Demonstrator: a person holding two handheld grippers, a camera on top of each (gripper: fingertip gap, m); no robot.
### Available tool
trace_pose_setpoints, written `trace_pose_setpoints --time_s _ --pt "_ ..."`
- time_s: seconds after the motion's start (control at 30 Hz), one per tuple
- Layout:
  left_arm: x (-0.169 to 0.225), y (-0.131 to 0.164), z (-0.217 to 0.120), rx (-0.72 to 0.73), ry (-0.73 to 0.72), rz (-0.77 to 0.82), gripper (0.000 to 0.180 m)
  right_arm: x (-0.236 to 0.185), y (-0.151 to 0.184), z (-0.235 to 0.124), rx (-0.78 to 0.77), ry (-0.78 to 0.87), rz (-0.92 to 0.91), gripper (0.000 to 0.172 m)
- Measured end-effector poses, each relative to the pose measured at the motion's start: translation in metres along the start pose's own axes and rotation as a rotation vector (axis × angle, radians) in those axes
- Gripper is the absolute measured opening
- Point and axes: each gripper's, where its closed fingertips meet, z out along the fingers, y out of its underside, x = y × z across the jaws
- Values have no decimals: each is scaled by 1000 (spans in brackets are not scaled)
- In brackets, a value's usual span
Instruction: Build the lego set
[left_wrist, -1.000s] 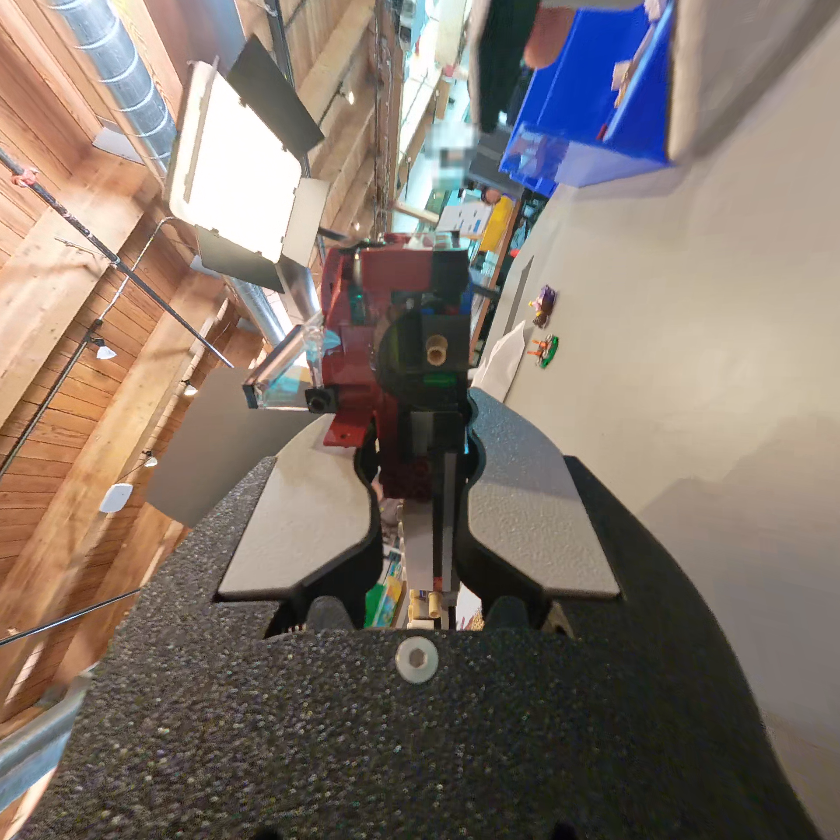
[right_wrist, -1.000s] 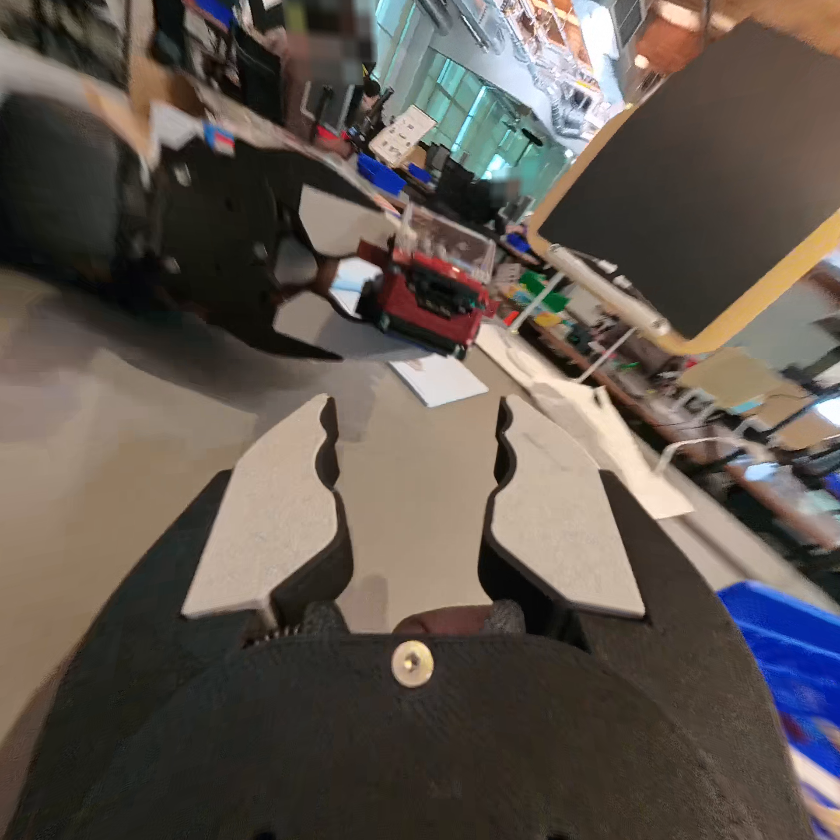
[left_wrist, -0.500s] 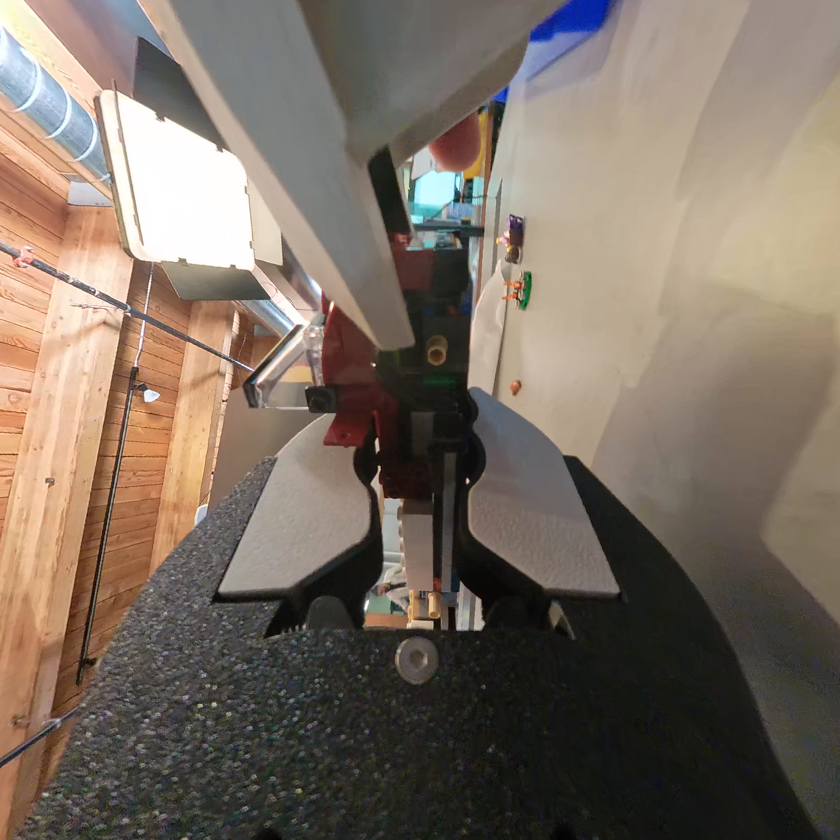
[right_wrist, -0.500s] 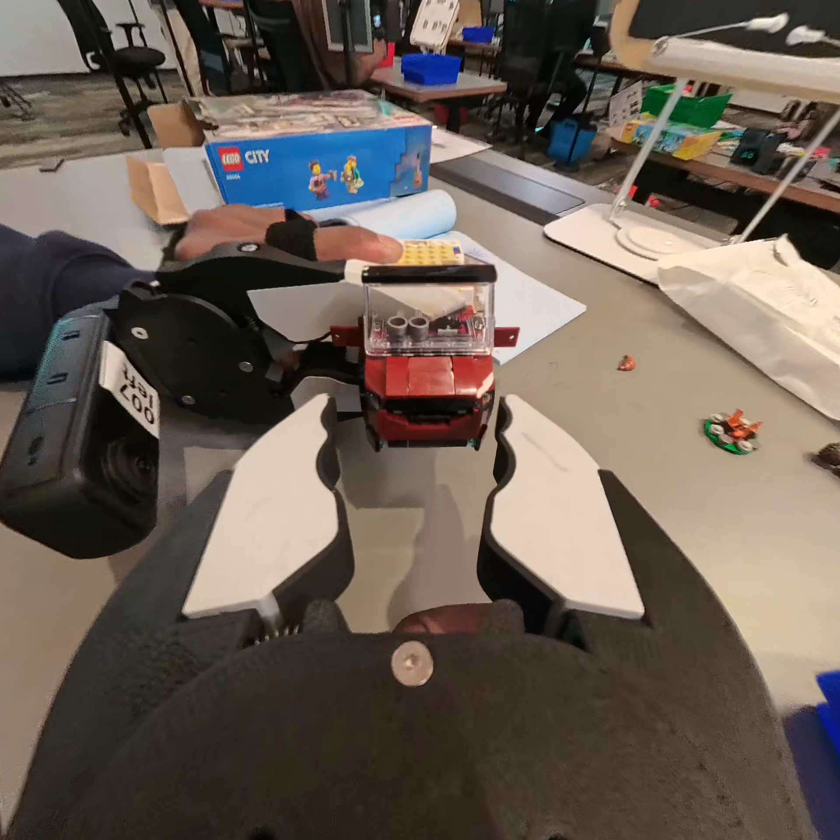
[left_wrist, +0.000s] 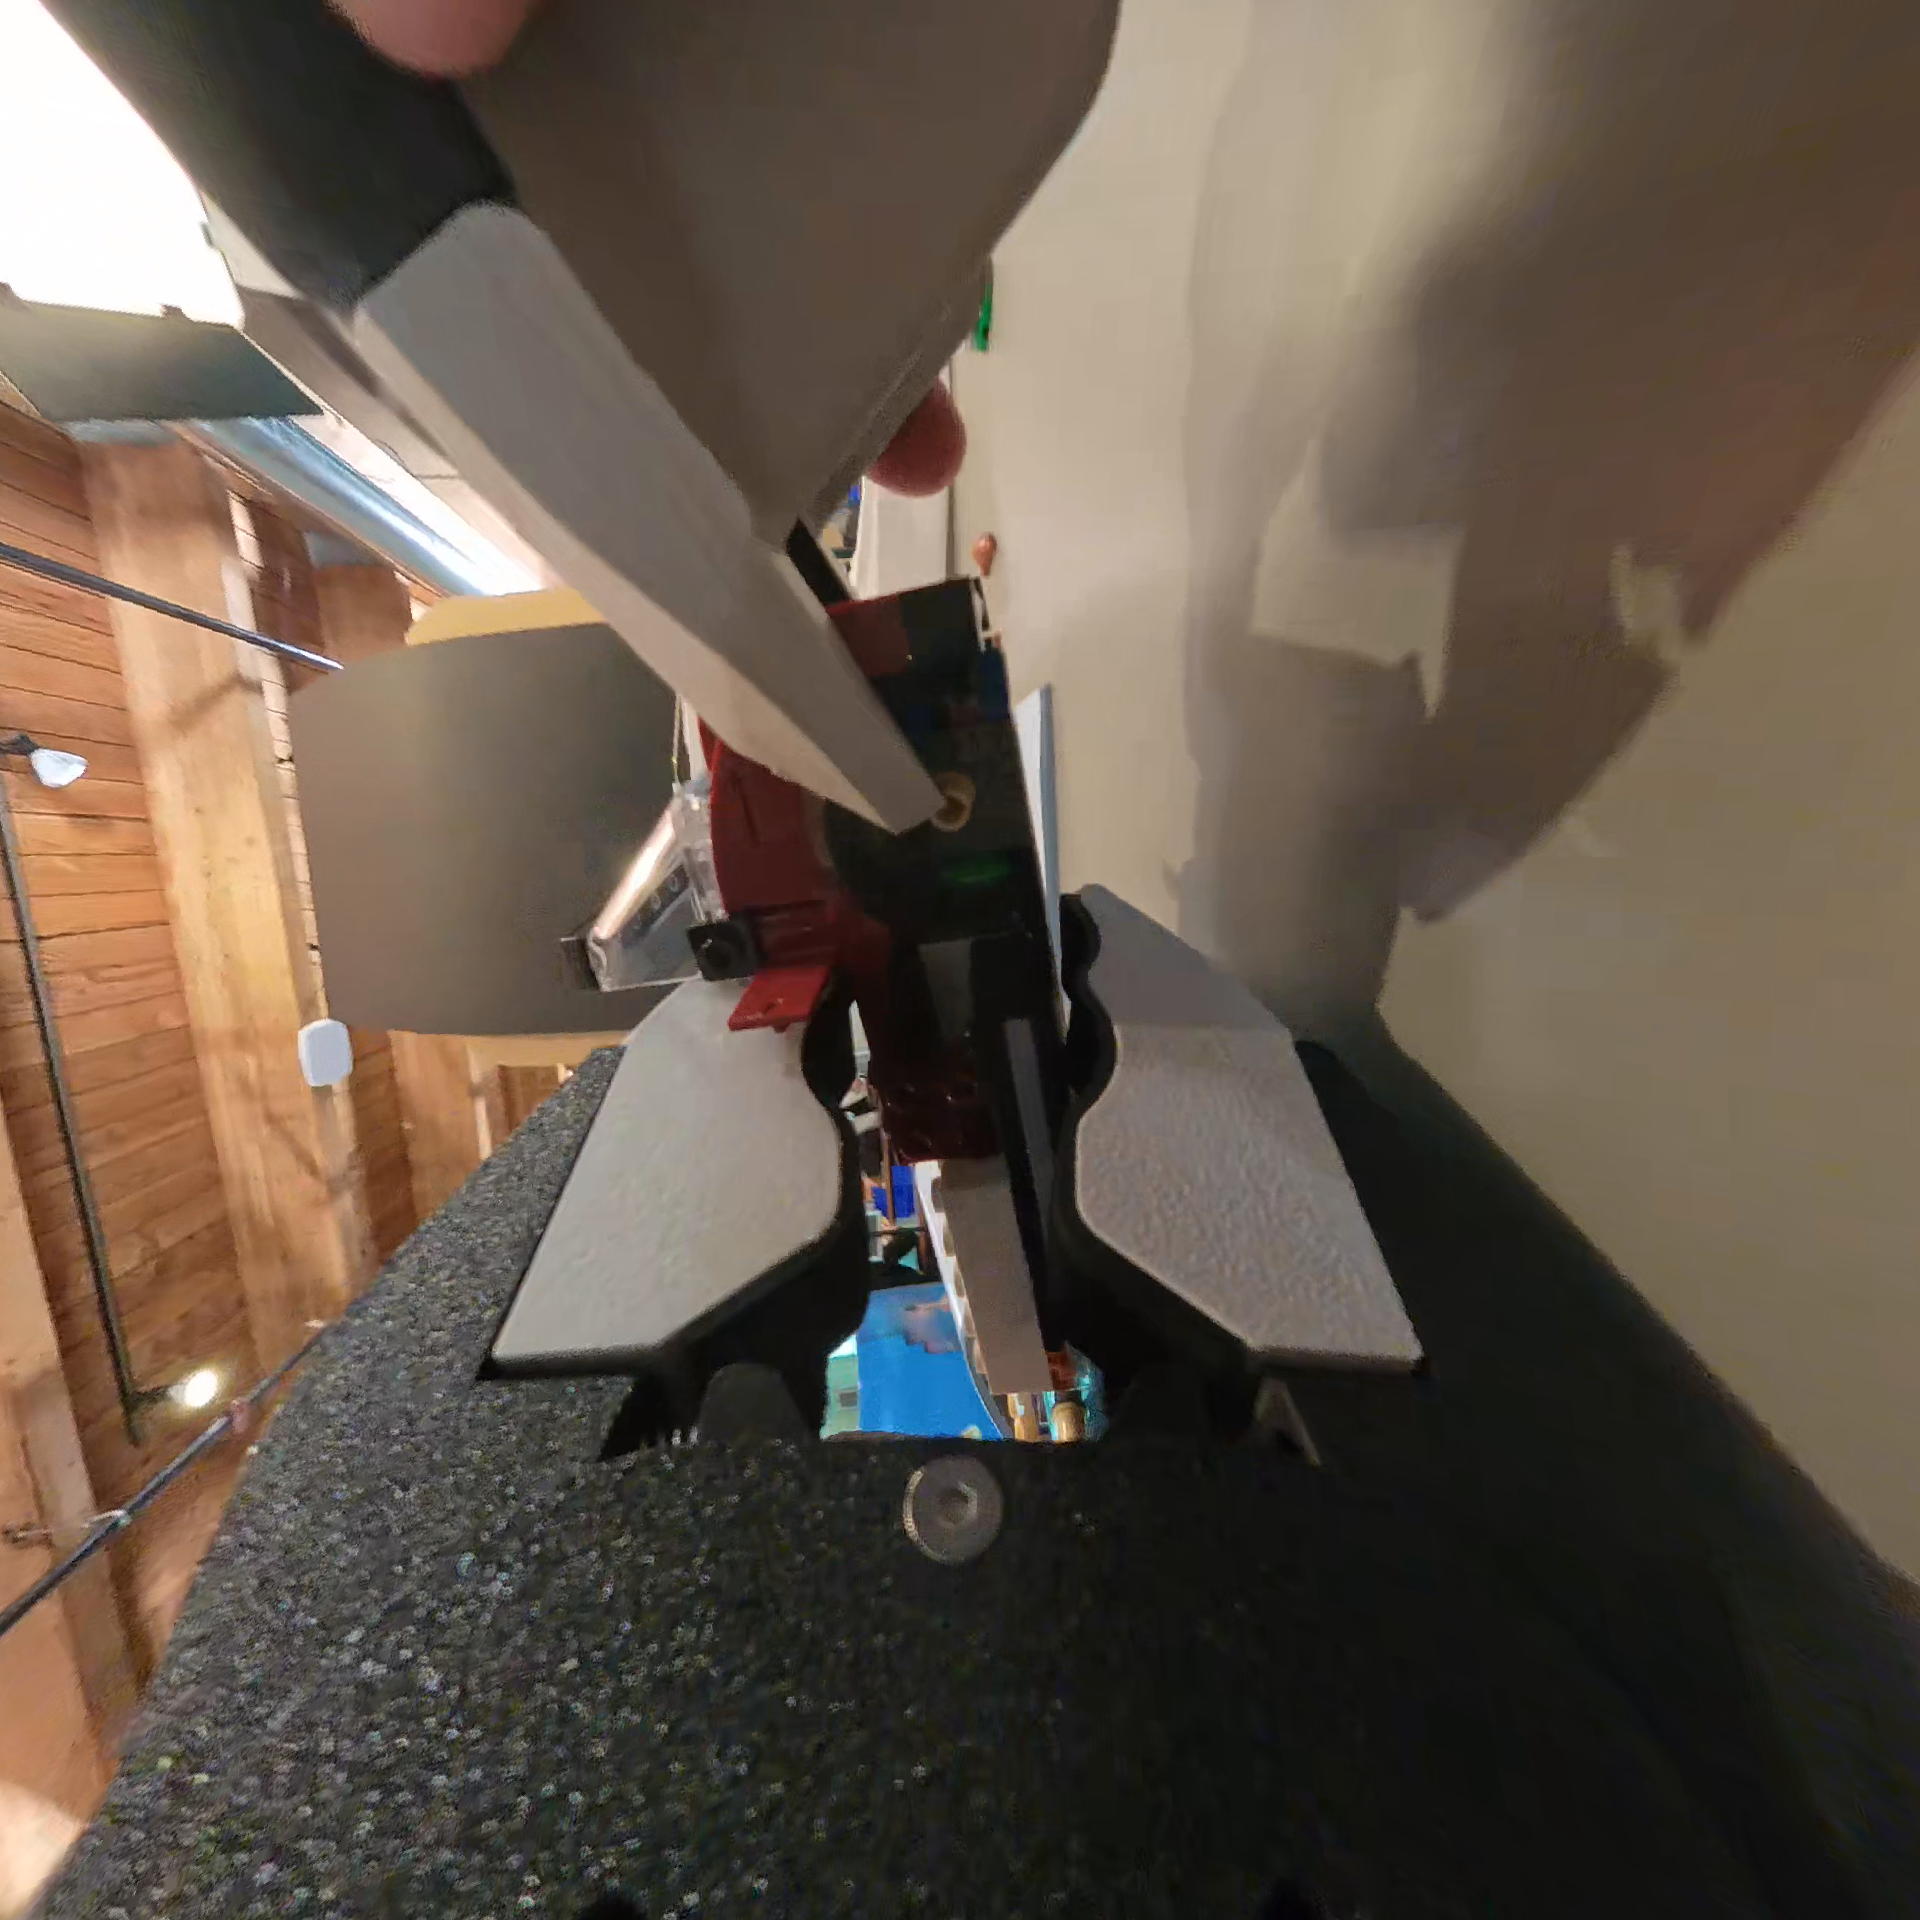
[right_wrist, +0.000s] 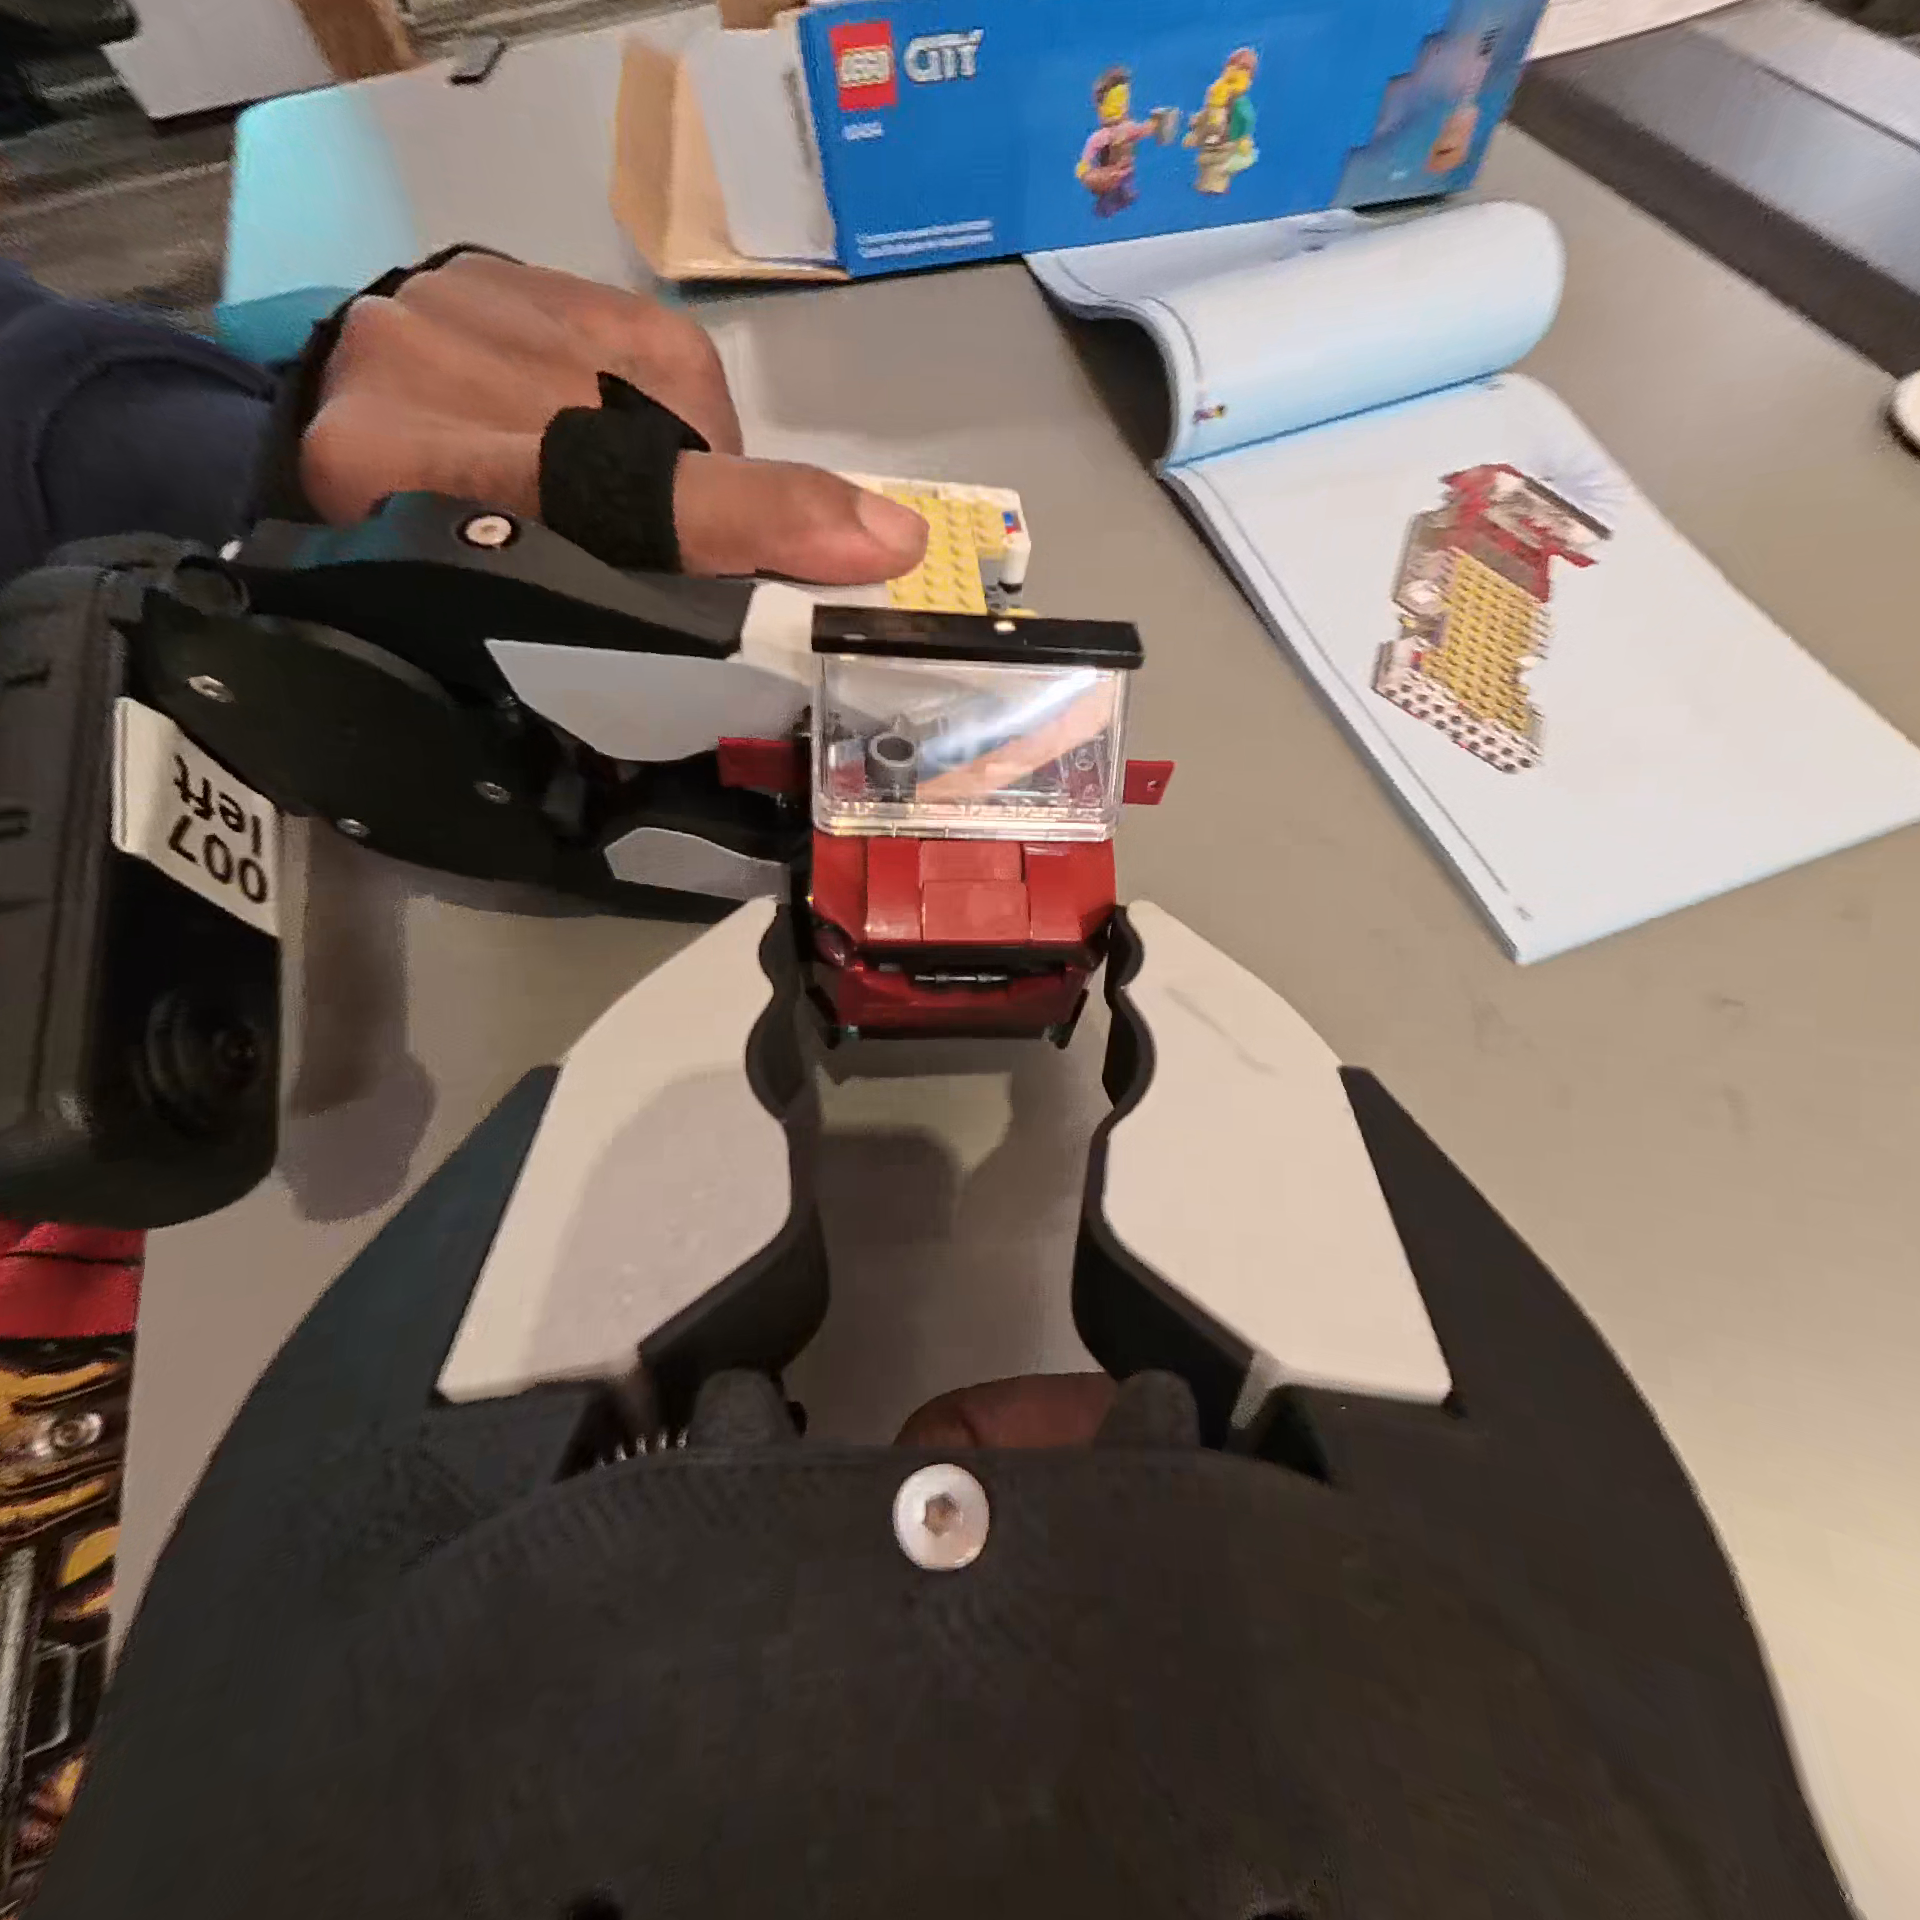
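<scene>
Between the fingers of the left gripper (left_wrist: 951, 1023), in the left wrist view, a red brick-built car (left_wrist: 925, 831) sits pinched across its height: one pad lies on the roof side, the other on the black underside, and both look pressed against it. The car's long axis runs straight ahead, away from this camera, so the gripper holds it from one side with the clear windshield (left_wrist: 649, 914) sticking out to the left. A grey finger of the other gripper (left_wrist: 665, 520) comes down from above and its tip touches the car near a tan peg (left_wrist: 951, 805) on the side. The table (left_wrist: 1558, 1039) fills the right of the frame, tilted upright by the camera's roll.

Seen from the right wrist view, the car (right_wrist: 951, 914) faces the camera nose first, held clear of the grey table (right_wrist: 1455, 1091). The right gripper (right_wrist: 945, 966) brackets the hood: its two pads sit against the car's left and right flanks, squeezing it across its width. The left gripper (right_wrist: 727, 769) reaches in from the left at right angles, clamped above and below the cab. So both grippers hold the one car, on crossing axes. A hand (right_wrist: 520, 436) rests along the left gripper. Behind lie a yellow plate (right_wrist: 940, 540), an open booklet (right_wrist: 1507, 623) and a blue box (right_wrist: 1143, 114).
</scene>
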Motion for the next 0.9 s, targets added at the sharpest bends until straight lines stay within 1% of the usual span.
trace_pose_setpoints --time_s 0.17,0.23,0.33,0.4,0.47,0.53,0.6,0.67,0.73,0.83,0.9 --pt "5 14 -11 -76 72 -49 47 -6 -4 8 -16 -82 -81 57" --pt "9 16 -15 -81 109 -71 47 -9 -4 12 -34 -127 -113 57" --pt "14 22 -23 -104 174 -121 55 -11 -4 18 -62 -190 -165 57" --pt "17 31 -29 -137 213 -153 60 -9 -5 21 -71 -224 -178 57" --pt "17 37 -37 -139 249 -183 65 -8 -6 22 -78 -264 -191 57" --pt "17 43 -45 -133 290 -235 72 -5 -2 23 -104 -289 -250 57" --pt "16 45 -53 -104 343 -316 81 -1 3 23 -134 -323 -267 57" --pt "13 49 -59 -73 377 -406 82 4 5 23 -149 -331 -269 57" --pt "4 55 -61 -40 389 -511 83 13 10 23 -172 -306 -279 57" --pt "-23 63 -61 95 354 -685 82 20 18 20 -200 -274 -292 54" --pt "-44 68 -57 214 317 -810 81 22 13 13 -167 -267 -252 59"
